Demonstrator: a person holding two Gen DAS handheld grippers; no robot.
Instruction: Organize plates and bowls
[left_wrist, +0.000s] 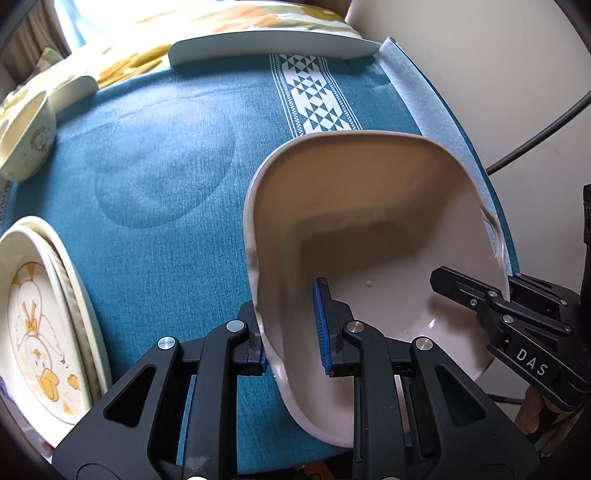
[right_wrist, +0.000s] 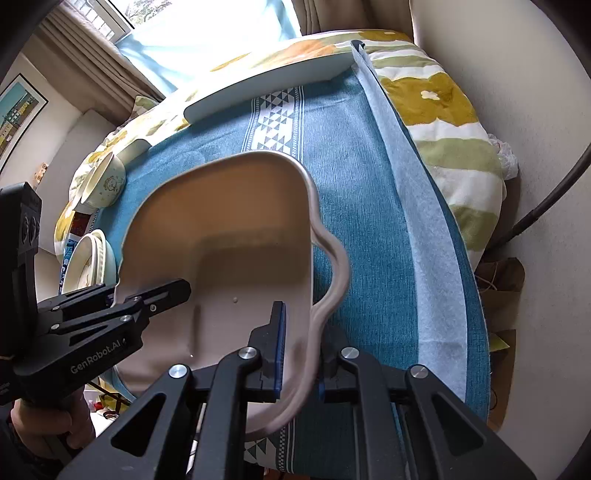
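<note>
— Both grippers pinch one dish: left gripper (left_wrist: 293, 332) clamps the left rim, right gripper (right_wrist: 300, 350) the wavy right rim of the pink squarish plate (left_wrist: 369, 221), lifted and tilted over the table's right edge.

— Which step?

— Carrying, I'd judge. Next probably calls for setting it level by the stacked duck plates (left_wrist: 40, 325) at the left edge. Smooth glaze may slip; the teal woven cloth (left_wrist: 166, 166) looks grippy.

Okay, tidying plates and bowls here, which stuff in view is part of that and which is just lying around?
Part of the job:
pink dish, gripped by left gripper and right gripper
small bowl
stacked duck plates
white plate

Just lying about:
teal tablecloth
floral blanket
black cable
</note>
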